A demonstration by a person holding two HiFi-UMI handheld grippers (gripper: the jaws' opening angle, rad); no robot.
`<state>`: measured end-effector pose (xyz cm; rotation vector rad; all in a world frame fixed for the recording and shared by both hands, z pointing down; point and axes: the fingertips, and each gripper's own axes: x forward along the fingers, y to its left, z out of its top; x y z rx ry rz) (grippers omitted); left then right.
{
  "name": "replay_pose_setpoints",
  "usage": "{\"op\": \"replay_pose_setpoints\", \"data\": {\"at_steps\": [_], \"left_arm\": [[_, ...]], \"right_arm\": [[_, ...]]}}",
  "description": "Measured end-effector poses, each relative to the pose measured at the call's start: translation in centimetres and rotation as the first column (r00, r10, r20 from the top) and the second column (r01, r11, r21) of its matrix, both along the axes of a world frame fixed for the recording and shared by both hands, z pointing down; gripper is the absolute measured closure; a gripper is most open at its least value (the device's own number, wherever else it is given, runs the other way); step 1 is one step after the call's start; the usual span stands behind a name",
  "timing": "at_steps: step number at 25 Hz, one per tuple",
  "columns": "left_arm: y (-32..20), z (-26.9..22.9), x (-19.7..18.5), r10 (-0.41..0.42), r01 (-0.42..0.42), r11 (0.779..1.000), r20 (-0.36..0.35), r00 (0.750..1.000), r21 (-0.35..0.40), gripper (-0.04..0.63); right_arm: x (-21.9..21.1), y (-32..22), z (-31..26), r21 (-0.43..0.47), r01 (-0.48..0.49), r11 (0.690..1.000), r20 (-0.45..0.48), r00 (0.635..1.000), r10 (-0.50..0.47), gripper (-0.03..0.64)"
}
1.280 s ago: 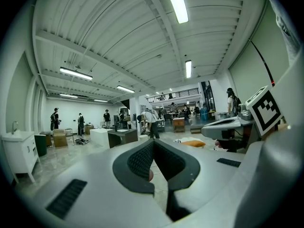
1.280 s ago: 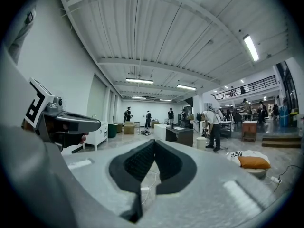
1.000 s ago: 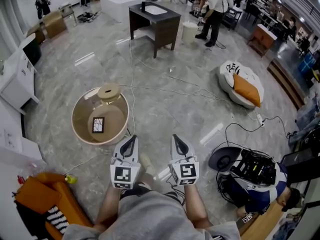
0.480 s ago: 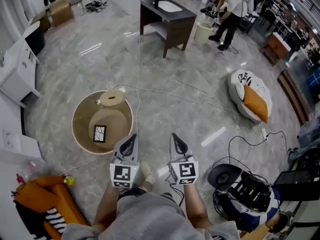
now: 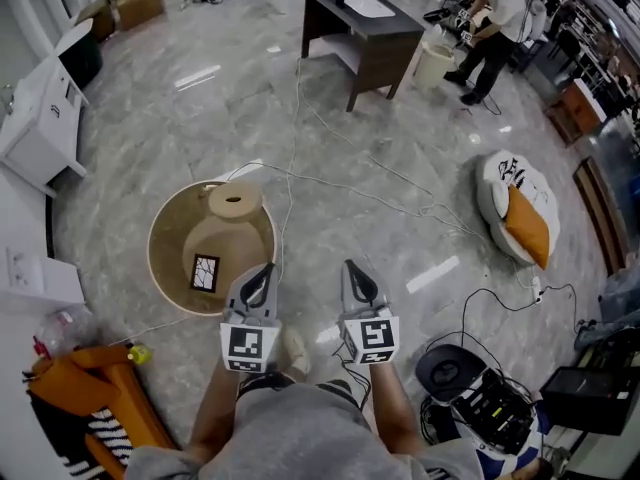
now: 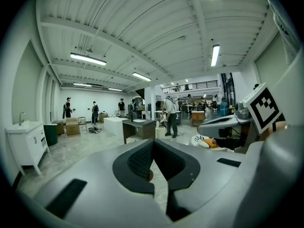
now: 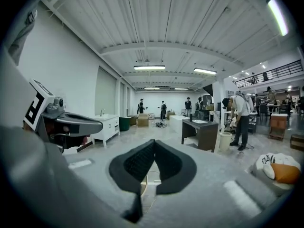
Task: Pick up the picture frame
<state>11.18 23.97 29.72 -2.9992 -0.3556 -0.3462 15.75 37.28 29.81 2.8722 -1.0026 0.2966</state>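
Left gripper [image 5: 264, 268] and right gripper [image 5: 351, 265] were held side by side in front of the wearer's grey shorts [image 5: 290, 436], both pointing away from the body and slightly downward. In each gripper view the dark ribbed pads met at the tips. Both pairs of jaws were closed together and nothing was caught between them.

The frame [image 5: 204, 273] lay flat inside a round tan tub [image 5: 158, 230] on the floor [image 5: 150, 88], just left of the left gripper's tip in the head view. It was a small dark-edged rectangle with a pale face. In that view the left gripper's tip overlapped the tub's near right rim; whether it touched the rim could not be told. The right gripper was over bare floor, clear of the tub. A tan disc [image 5: 233, 201] with a centre hole sat at the tub's far side, apart from the frame.

A white cable [image 5: 297, 108] ran across the floor from the tub toward a dark desk [image 5: 375, 33]. A person [image 5: 495, 8] stood bent over beyond the desk. To the right lay a white cushion [image 5: 500, 183] with an orange pillow [image 5: 528, 226] on it. A white cabinet [image 5: 35, 108] stood at the left, and an orange chair [image 5: 80, 388] at the lower left.
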Motion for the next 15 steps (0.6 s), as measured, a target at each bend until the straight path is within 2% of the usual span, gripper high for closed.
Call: {"op": "replay_pose_setpoints", "data": {"at_steps": [7, 11, 15], "left_arm": [[-4.5, -0.2, 1.7, -0.08, 0.08, 0.997, -0.007, 0.997, -0.002, 0.578], [-6.9, -0.8, 1.0, -0.14, 0.14, 0.99, -0.026, 0.99, -0.008, 0.578], [-10.1, -1.6, -0.6, -0.228, 0.227, 0.974, -0.05, 0.972, -0.012, 0.578]], "right_arm": [[1.9, -4.7, -0.6, -0.007, 0.086, 0.996, -0.014, 0.996, -0.087, 0.617], [1.9, -7.4, -1.3, -0.01, 0.147, 0.989, -0.026, 0.989, -0.147, 0.617], [1.6, -11.2, -2.2, -0.004, 0.234, 0.972, -0.051, 0.971, -0.233, 0.617]]}}
